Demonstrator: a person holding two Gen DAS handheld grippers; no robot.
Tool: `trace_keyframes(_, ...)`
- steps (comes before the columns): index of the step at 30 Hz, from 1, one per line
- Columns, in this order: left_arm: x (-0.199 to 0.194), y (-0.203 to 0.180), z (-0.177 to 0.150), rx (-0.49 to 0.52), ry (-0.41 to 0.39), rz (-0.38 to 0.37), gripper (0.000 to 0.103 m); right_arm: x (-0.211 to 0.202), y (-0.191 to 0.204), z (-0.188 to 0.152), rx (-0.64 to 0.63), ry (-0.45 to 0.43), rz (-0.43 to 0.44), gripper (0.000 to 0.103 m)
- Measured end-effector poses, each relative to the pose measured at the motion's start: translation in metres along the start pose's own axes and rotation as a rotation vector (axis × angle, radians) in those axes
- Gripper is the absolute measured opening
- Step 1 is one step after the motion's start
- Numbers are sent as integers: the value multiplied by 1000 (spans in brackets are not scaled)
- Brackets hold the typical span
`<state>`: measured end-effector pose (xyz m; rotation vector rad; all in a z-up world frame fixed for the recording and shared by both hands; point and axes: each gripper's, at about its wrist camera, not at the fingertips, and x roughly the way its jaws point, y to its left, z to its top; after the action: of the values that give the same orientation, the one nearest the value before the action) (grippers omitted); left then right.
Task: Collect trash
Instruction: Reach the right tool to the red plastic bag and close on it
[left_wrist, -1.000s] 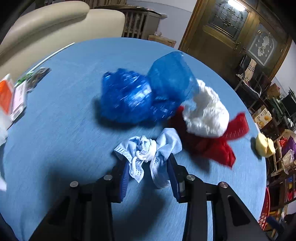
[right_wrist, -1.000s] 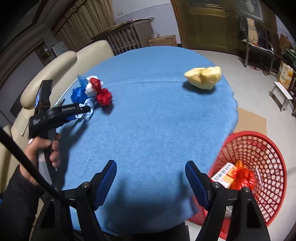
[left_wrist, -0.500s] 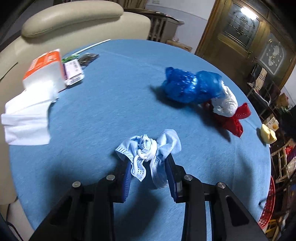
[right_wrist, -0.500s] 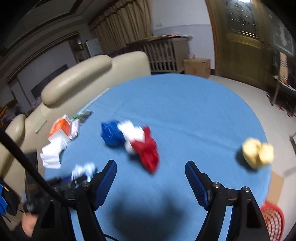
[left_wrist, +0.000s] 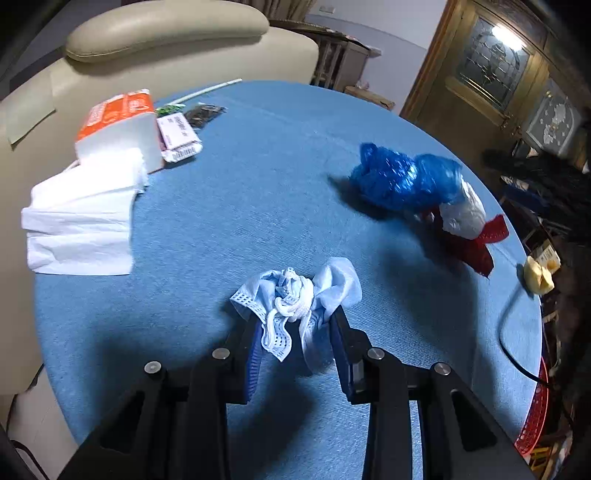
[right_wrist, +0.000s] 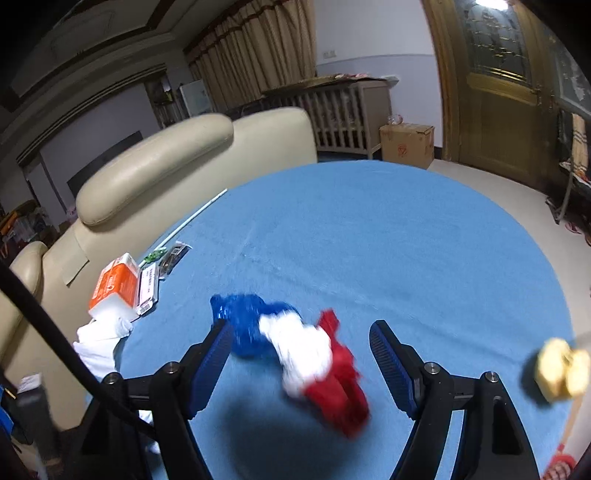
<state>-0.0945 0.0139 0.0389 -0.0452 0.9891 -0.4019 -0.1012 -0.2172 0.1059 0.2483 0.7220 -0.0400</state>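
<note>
Between the left claw (left_wrist: 295, 325) fingers sits a crumpled mask (left_wrist: 295, 295).

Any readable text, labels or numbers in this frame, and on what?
None can be read.
Orange tissue pack: white print, blurred.
White packet beside it: print and barcode, too small.
Cardboard box on the floor: red mark, illegible.

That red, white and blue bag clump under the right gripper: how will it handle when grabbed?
The bag clump looks like crumpled thin plastic, so it is probably light and floppy. It may compress, or separate, since three pieces only seem bunched. The right gripper is open around it.
</note>
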Motion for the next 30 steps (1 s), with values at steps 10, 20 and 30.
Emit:
trace_keyframes(10,-15,24,-3,-47,-20,39,36,-10,42,-65,-143,182,307,79)
trace_keyframes(20,-15,-23,-2,59,-7,-29,36,-54,-33,-106,75,151,145,79)
trace_keyframes(30,-24,-27,-10,61,-9,11,36,-40,-53,-94,119,144,81,79)
